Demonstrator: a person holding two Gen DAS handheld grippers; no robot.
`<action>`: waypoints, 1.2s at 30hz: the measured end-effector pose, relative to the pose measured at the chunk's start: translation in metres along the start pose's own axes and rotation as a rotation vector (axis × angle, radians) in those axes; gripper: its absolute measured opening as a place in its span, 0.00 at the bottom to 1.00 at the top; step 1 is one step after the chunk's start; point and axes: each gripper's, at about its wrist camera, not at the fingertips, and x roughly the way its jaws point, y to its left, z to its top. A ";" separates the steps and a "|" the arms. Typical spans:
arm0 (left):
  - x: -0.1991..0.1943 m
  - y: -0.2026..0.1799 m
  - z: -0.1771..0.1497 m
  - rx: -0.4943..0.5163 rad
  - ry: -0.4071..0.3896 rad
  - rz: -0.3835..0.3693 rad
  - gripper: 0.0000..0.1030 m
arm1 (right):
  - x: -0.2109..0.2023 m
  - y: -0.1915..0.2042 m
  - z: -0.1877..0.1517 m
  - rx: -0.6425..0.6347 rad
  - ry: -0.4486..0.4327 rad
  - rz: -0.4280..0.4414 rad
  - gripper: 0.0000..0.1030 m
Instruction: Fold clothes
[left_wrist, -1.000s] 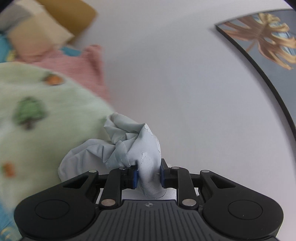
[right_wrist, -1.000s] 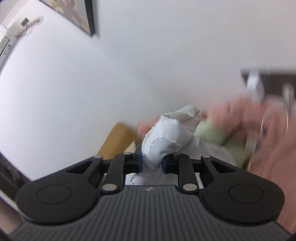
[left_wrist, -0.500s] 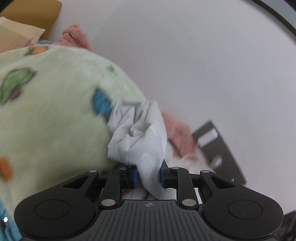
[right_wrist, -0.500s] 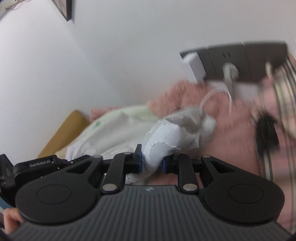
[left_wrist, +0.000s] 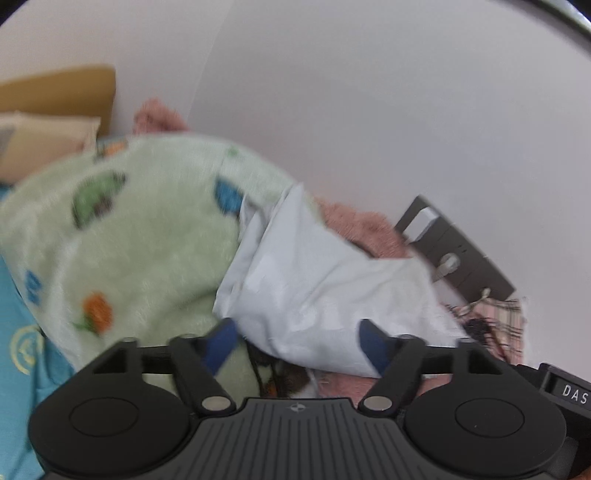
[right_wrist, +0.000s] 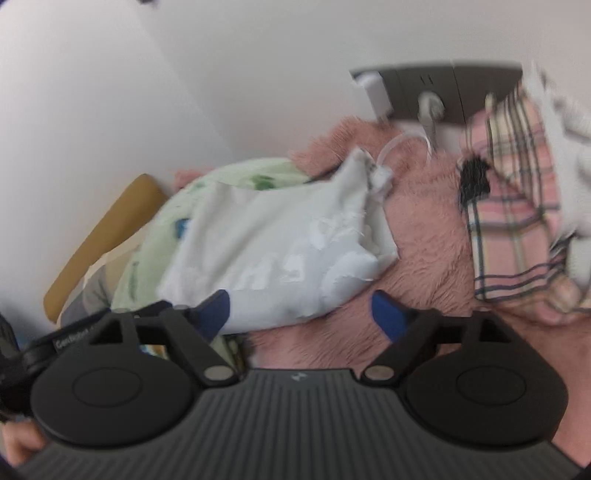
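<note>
A pale grey-blue garment (left_wrist: 314, 280) lies folded in a flat bundle on a pile of soft things, resting on a green printed fleece blanket (left_wrist: 133, 236) and a pink fluffy cloth (right_wrist: 424, 206). It also shows in the right wrist view (right_wrist: 273, 254). My left gripper (left_wrist: 297, 341) is open, its blue-padded fingers spread at the garment's near edge. My right gripper (right_wrist: 301, 312) is open too, fingers apart at the garment's near edge, holding nothing.
A white wall stands right behind the pile, with a grey socket panel (right_wrist: 436, 92) and a plugged white cable (right_wrist: 406, 142). A pink plaid cloth (right_wrist: 517, 206) lies at right. A mustard headboard edge (right_wrist: 103, 236) and a teal sheet (left_wrist: 18, 332) are at left.
Both grippers were shut on the bunched garment and carried it down toward the pile. Now both have opened and the garment lies released, flat on the blanket and pink cloth.
</note>
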 end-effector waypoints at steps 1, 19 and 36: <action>-0.013 -0.006 0.003 0.017 -0.019 0.007 0.81 | -0.010 0.005 0.001 -0.015 -0.010 0.004 0.82; -0.249 -0.068 -0.053 0.246 -0.318 0.079 1.00 | -0.200 0.081 -0.047 -0.318 -0.243 0.087 0.82; -0.309 -0.031 -0.124 0.225 -0.488 0.143 1.00 | -0.220 0.123 -0.135 -0.388 -0.400 0.087 0.82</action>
